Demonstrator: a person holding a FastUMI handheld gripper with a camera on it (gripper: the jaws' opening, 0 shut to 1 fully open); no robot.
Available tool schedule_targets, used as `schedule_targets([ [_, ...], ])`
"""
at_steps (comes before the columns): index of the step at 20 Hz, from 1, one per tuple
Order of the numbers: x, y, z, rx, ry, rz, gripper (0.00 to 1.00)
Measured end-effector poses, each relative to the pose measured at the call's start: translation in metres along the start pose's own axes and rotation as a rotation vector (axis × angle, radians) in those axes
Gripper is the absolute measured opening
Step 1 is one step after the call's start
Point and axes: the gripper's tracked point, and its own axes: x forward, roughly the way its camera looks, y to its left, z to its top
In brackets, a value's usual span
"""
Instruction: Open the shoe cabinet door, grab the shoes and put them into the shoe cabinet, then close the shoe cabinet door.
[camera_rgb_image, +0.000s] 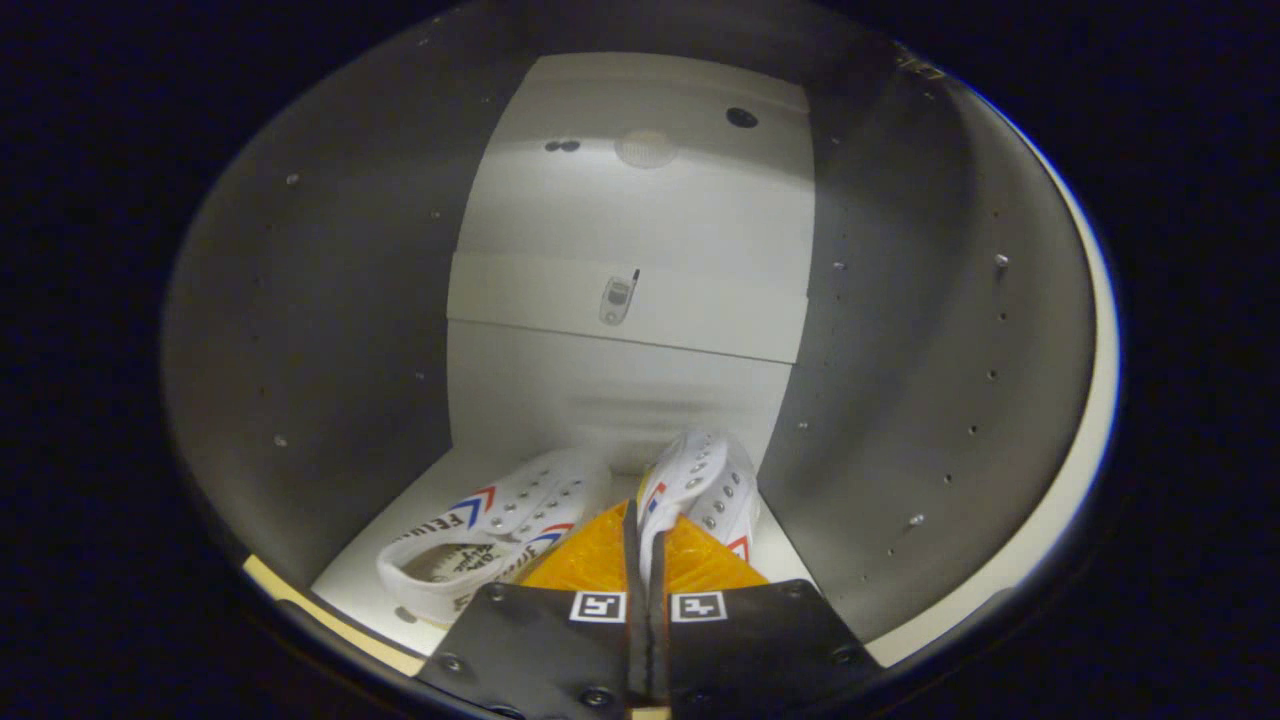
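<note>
I am looking into the shoe cabinet, with its white back wall ahead and grey side walls left and right. A pair of white sneakers sits on the cabinet floor. The left sneaker, with red and blue chevrons, lies free just left of my fingers with its opening toward me. The right sneaker points toward the back wall. My gripper is shut on the right sneaker, with a thin white strip of its rim pinched between the fingers.
A horizontal rail crosses the back wall at mid height with a small metal fitting on it. Rows of shelf-pin holes dot the left wall and the right wall. The cabinet's pale front edge curves along the right.
</note>
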Motion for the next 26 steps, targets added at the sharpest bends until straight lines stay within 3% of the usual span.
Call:
schedule_targets([
  [8, 0.045, 0.003, -0.026, 0.01, 0.098, 0.037, 0.02],
  [17, 0.045, 0.012, -0.032, 0.051, 0.13, 0.063, 0.03],
  [26, 0.037, 0.015, -0.036, 0.118, 0.158, 0.041, 0.28],
])
